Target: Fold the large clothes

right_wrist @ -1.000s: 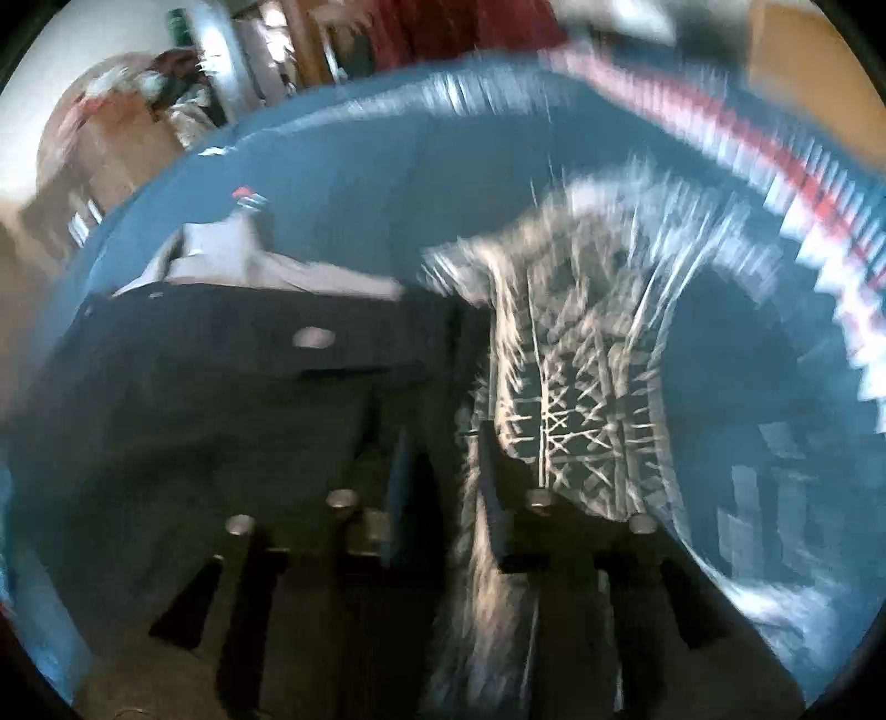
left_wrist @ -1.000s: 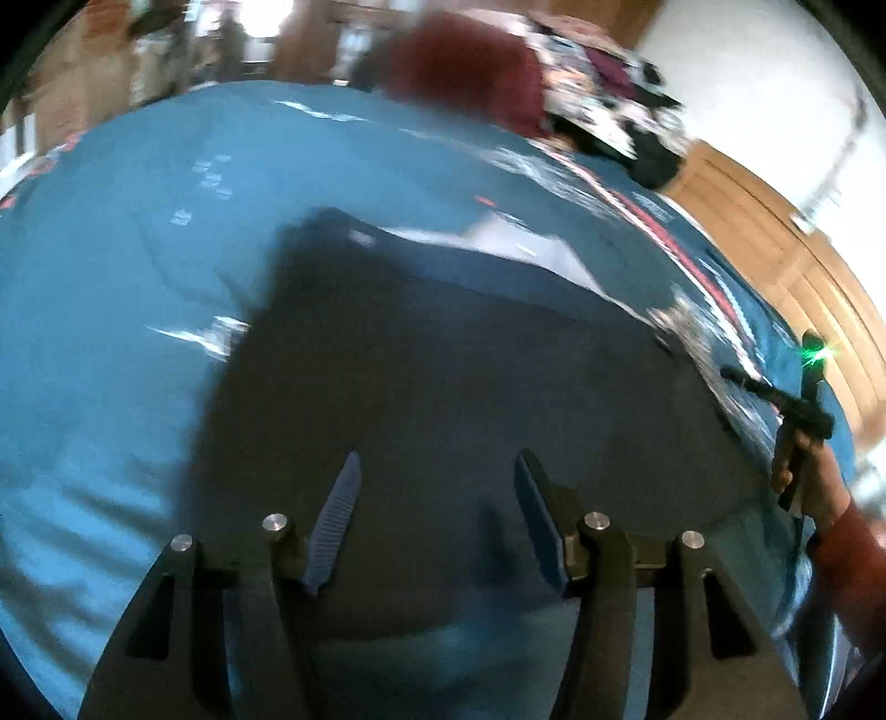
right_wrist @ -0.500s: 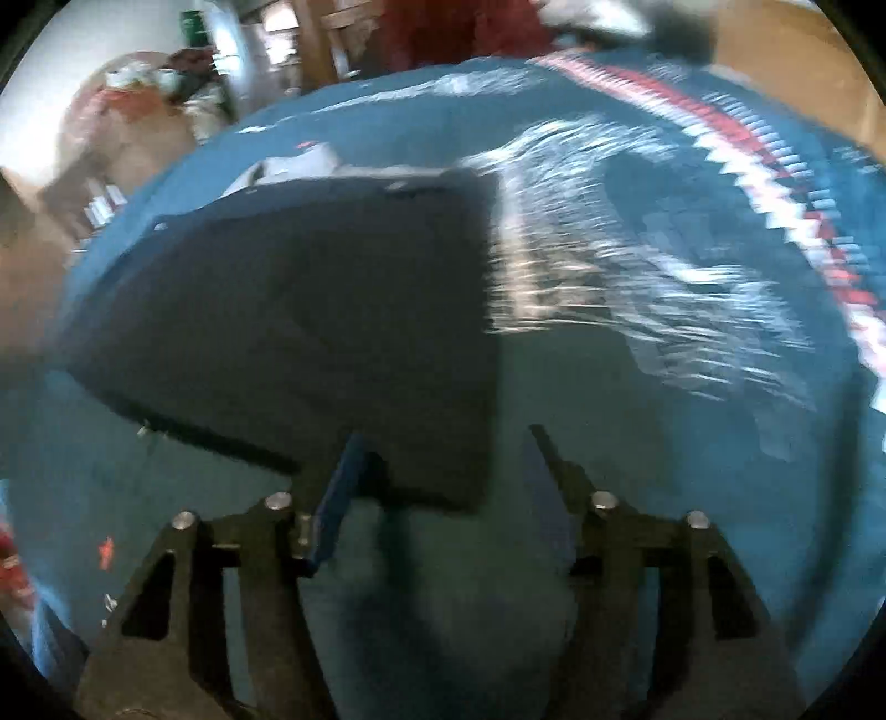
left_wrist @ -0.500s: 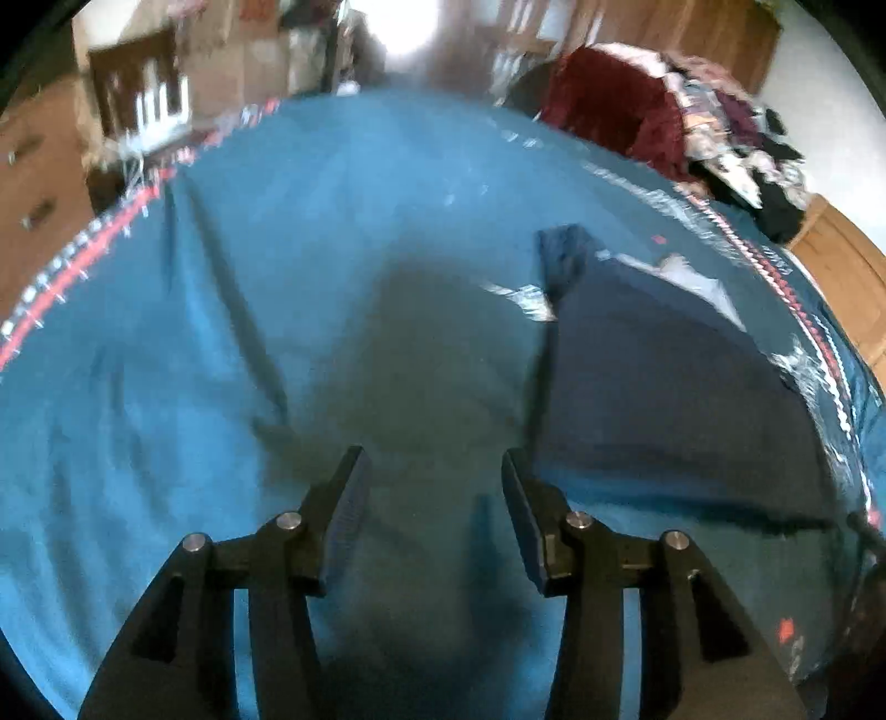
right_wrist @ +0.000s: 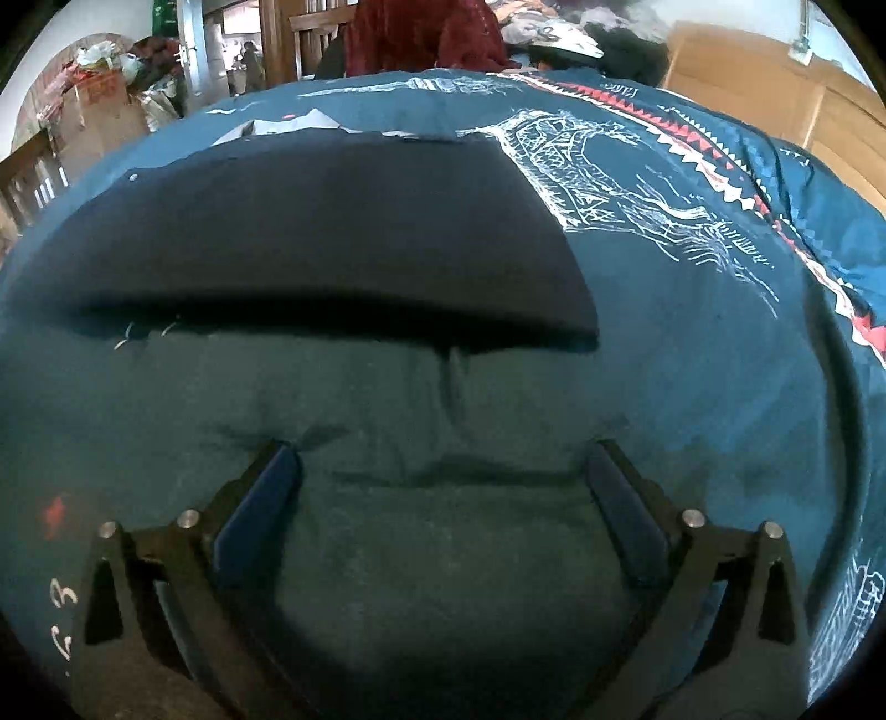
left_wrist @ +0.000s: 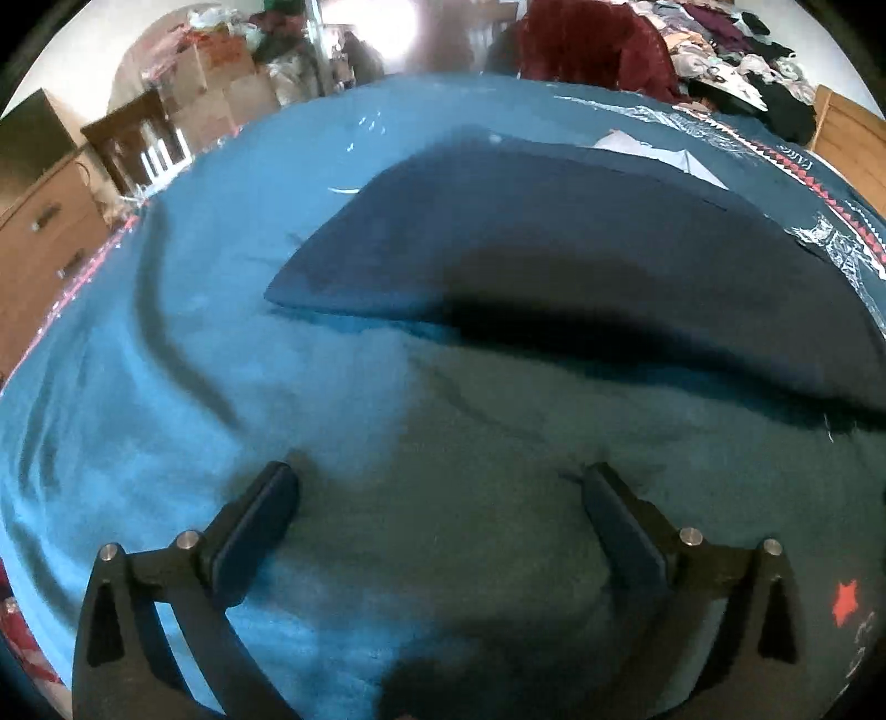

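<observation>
A dark navy garment (left_wrist: 581, 266) lies folded flat on the teal bedspread (left_wrist: 166, 360), with a pale lining showing at its far edge. In the right wrist view the garment (right_wrist: 310, 238) fills the upper middle. My left gripper (left_wrist: 440, 487) is open and empty, over the bedspread a little short of the garment's near edge. My right gripper (right_wrist: 443, 471) is open and empty, also short of the near edge, over the bedspread (right_wrist: 692, 332).
A pile of clothes (left_wrist: 720, 50) with a dark red one (left_wrist: 587, 44) lies beyond the bed's far end. A wooden dresser (left_wrist: 39, 238) and cardboard boxes (left_wrist: 216, 83) stand at the left. Wooden cabinets (right_wrist: 775, 94) are at the right.
Both grippers have opened wide and pulled back off the garment. The right one let go of the garment's edge. The garment now lies flat ahead of both.
</observation>
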`<act>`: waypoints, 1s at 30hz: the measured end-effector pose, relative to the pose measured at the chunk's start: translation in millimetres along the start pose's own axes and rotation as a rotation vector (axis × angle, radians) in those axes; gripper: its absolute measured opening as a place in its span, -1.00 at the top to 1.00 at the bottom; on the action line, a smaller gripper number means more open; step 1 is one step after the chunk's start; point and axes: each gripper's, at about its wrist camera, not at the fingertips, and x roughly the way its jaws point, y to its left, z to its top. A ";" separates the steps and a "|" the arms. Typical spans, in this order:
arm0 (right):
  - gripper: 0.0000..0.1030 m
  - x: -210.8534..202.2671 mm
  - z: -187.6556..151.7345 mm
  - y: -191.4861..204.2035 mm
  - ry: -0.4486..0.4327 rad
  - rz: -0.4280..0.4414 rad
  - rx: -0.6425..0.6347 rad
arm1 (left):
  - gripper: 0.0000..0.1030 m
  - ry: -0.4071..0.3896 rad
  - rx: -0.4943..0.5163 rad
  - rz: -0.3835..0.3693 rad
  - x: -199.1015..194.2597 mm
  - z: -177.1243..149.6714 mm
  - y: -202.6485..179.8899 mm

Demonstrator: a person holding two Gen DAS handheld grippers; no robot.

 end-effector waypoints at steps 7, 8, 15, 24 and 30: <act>-1.00 -3.6 -6.4 3.0 0.023 -0.016 0.066 | -1.00 -0.052 -0.032 0.010 4.3 -6.3 2.3; -1.00 -3.6 -7.1 2.7 0.021 -0.013 0.074 | -1.00 -0.052 -0.040 0.005 4.8 -6.1 3.4; -1.00 0.5 -10.4 -3.7 0.001 0.031 0.112 | -1.00 -0.080 -0.056 -0.001 15.4 2.3 11.3; -1.00 0.7 -11.8 -2.3 -0.011 0.031 0.112 | -1.00 -0.084 -0.051 0.006 19.5 3.4 9.6; -1.00 0.9 -12.0 -2.3 -0.012 0.032 0.113 | -1.00 -0.084 -0.050 0.008 20.0 4.0 9.4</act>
